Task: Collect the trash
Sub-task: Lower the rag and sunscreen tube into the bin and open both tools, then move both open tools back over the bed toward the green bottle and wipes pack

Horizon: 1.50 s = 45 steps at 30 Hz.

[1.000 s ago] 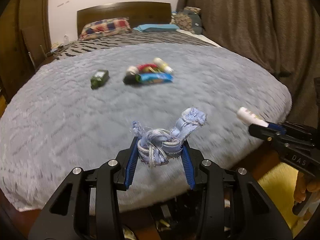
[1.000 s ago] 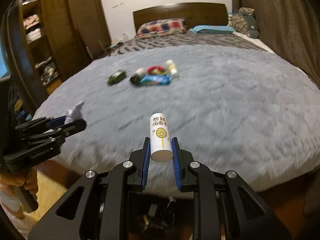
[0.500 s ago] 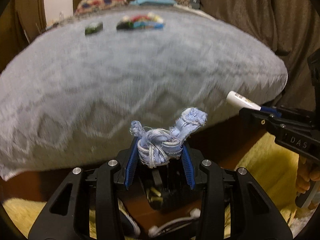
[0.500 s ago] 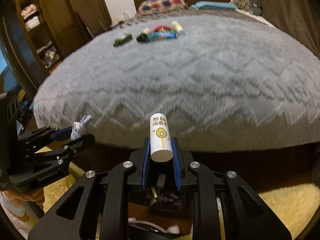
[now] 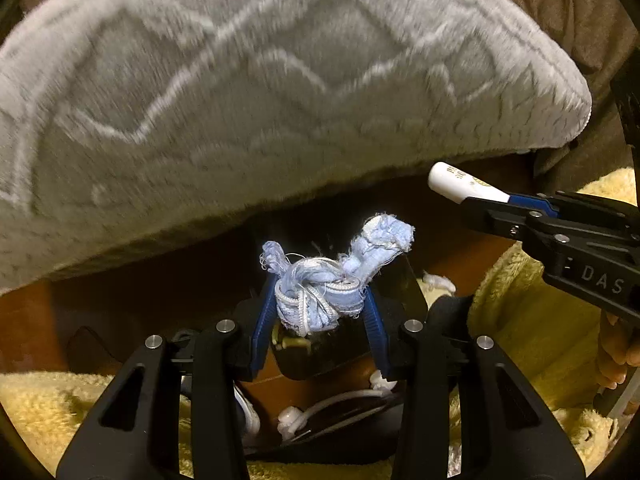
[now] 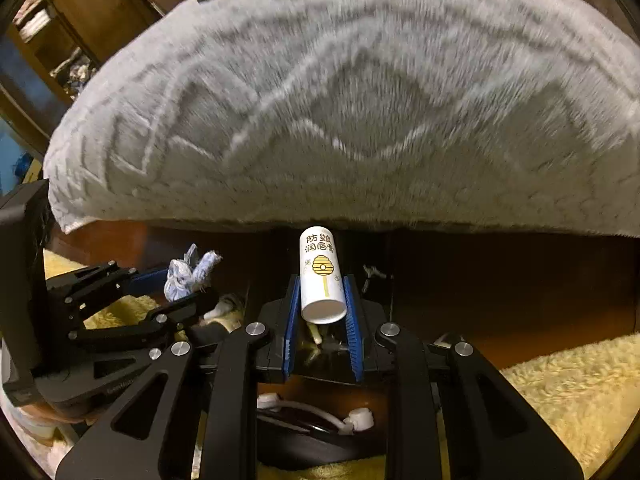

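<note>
My left gripper [image 5: 318, 300] is shut on a knotted wad of pale blue frayed cloth [image 5: 324, 284], held below the edge of the bed; the wad also shows in the right wrist view [image 6: 188, 276]. My right gripper [image 6: 322, 304] is shut on a white lip balm tube [image 6: 320, 276] with a yellow beehive print; the tube also shows in the left wrist view [image 5: 460, 184]. Both grippers point down at a dark bin [image 5: 320, 360] on the floor, with what looks like scraps inside [image 6: 320, 354]. The other trash on the bed is almost out of sight.
The grey plush bedspread [image 5: 260, 80] overhangs the grippers. A yellow fluffy rug [image 6: 560, 380] covers the floor either side. White slippers or cords [image 6: 316, 412] lie under the grippers. A wooden shelf unit [image 6: 60, 40] stands at the left.
Both grippers have dropped from over the bed top to below its edge and tilted down toward the floor, each still holding its item. The bin has come into view.
</note>
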Each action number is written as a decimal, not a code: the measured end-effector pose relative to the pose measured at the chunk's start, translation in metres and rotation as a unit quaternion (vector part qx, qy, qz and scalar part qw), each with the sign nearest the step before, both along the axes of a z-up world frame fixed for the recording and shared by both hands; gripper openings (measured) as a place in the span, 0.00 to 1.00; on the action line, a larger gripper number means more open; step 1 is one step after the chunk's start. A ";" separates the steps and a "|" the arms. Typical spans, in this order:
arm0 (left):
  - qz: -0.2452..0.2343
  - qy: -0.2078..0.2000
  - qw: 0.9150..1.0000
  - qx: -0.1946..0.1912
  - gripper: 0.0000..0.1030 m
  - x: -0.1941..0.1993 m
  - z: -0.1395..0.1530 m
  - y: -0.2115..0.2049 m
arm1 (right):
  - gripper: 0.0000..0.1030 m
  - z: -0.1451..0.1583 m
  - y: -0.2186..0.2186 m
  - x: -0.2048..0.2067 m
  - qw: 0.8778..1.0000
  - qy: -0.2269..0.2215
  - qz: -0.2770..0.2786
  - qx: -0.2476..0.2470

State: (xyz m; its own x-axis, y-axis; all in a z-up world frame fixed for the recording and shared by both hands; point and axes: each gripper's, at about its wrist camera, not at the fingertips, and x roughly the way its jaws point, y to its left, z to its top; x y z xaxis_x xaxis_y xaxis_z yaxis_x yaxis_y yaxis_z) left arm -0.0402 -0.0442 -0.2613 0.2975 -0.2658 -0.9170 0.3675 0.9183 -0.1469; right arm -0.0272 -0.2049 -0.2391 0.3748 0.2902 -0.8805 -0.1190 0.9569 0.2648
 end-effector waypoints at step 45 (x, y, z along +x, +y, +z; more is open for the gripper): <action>0.077 -0.152 0.985 0.024 0.92 0.069 0.139 0.052 | 0.97 0.134 -0.046 0.078 0.988 -0.142 -0.060 -0.010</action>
